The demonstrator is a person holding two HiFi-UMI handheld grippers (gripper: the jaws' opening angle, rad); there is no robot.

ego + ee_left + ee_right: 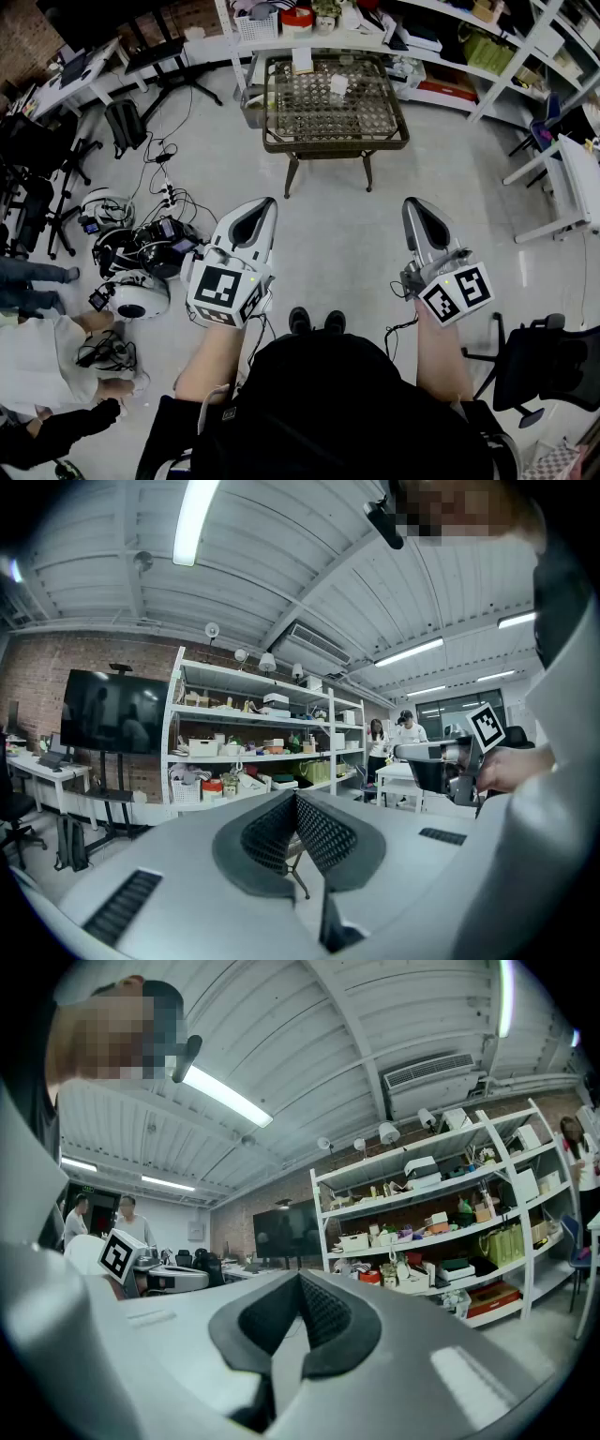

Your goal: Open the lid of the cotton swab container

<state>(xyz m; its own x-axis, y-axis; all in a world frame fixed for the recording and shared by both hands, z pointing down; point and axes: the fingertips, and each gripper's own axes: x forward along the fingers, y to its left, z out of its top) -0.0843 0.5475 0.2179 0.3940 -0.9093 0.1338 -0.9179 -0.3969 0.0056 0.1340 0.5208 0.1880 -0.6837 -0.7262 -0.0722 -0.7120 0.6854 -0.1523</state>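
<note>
Standing well back from the tabletop [337, 145], the person holds both tools over the floor [337, 234] in the head view. The left tongs [258, 211] and right tongs [417, 214] point toward it, well apart from it. A small white item [339, 84] sits near the tabletop's middle and a second white piece [302, 61] sits at its far edge. Both are too small to tell which is the cotton swab container.

Left gripper view: the pads [323, 832] are pressed together with nothing between them. The tool's own body hides the tabletop except one leg [298, 878]. Shelves [262, 752] stand behind, and the other tool is cut off at the right.

Right gripper view: the mesh pads [323, 1314] are pressed together and empty. The tabletop is hidden, and the container cannot be seen.
</note>
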